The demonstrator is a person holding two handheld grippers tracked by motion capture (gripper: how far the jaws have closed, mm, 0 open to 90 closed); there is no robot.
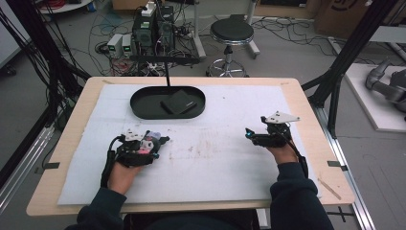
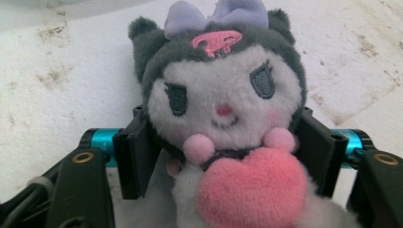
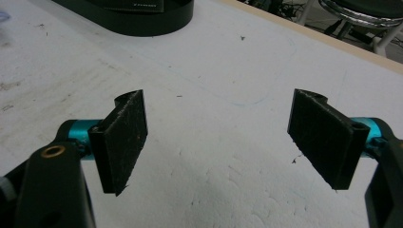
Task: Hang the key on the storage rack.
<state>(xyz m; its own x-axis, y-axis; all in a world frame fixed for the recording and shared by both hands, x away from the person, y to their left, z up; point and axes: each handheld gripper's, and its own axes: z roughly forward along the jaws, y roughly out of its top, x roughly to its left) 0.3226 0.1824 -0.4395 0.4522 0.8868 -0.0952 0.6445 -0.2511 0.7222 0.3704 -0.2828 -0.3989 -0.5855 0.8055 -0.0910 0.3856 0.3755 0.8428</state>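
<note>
- Gripping a small plush toy (image 2: 223, 118), the left gripper (image 1: 143, 145) sits over the left half of the worktop (image 1: 72, 120), on the white foam sheet (image 1: 230, 163) — its fingers (image 2: 135, 159) press in on the toy's two sides.
- From the high view the toy is little more than a grey, pink and lilac blob at the gripper's front; the left gripper view gives the detail: a white face in a dark grey hood with ears, a lilac bow, a pink skull mark on the forehead, and a pink plush heart (image 2: 252, 187) held under the chin.
- The right gripper (image 1: 261, 136) hovers over the right half of the sheet, held by the person's right hand (image 1: 282, 153), well apart from the left one.
- Its own view shows the two black fingers (image 3: 123, 137) spread wide with nothing between them — just stained white foam below.
- A black oval tray (image 1: 143, 108) lies at the far middle of the sheet with a flat black square object (image 1: 179, 101) inside it; the right gripper view catches the tray's near wall at its top edge.
- Beyond the worktop, the high view shows a round black stool (image 1: 231, 32) and tangled cables on the floor.
</note>
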